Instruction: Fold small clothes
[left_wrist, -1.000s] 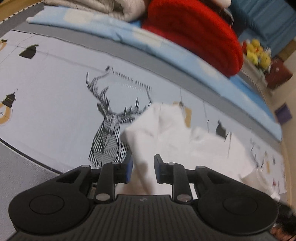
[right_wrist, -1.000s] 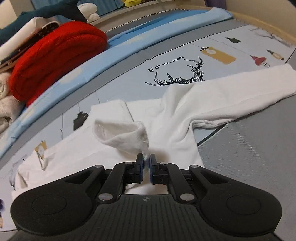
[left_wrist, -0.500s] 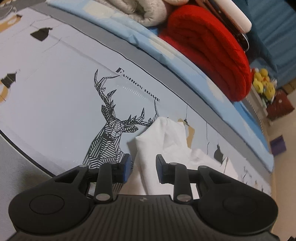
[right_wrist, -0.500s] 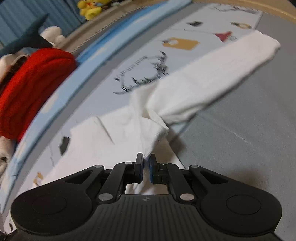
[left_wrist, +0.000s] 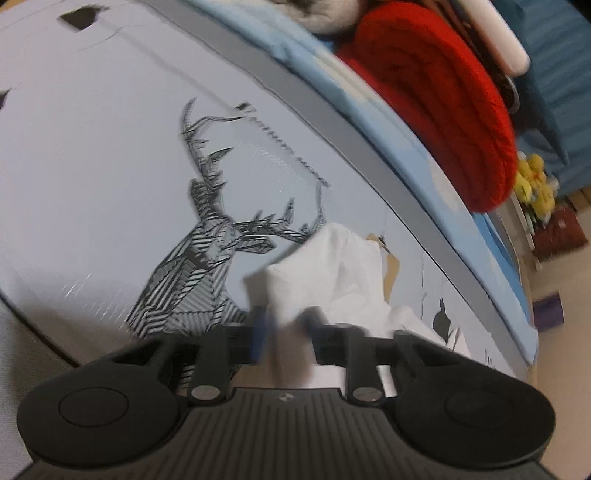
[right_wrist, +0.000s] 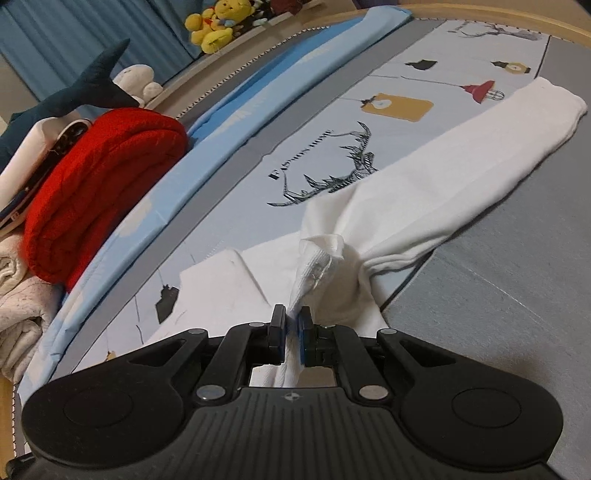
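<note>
A small white long-sleeved garment (right_wrist: 424, 192) lies on a printed bed sheet (right_wrist: 321, 110), one sleeve stretched to the far right. My right gripper (right_wrist: 294, 328) is shut on a bunched fold of the white garment and holds it lifted. In the left wrist view the same garment (left_wrist: 332, 273) rises in a peak between my left gripper's (left_wrist: 286, 328) blue pads. The pads are blurred and stand a little apart with cloth between them, so the jaws look partly open.
A rolled red blanket (right_wrist: 99, 177) and grey-white towels (right_wrist: 14, 295) lie along the back of the bed, with a blue pillow edge (right_wrist: 258, 88). Plush toys (right_wrist: 210, 26) sit behind. A deer print (left_wrist: 207, 266) marks the sheet left of the garment.
My left gripper's pads have come closer together around the garment's peak. My right gripper, still shut on the cloth, has shifted so the sleeve now lies farther right and the fold stands upright.
</note>
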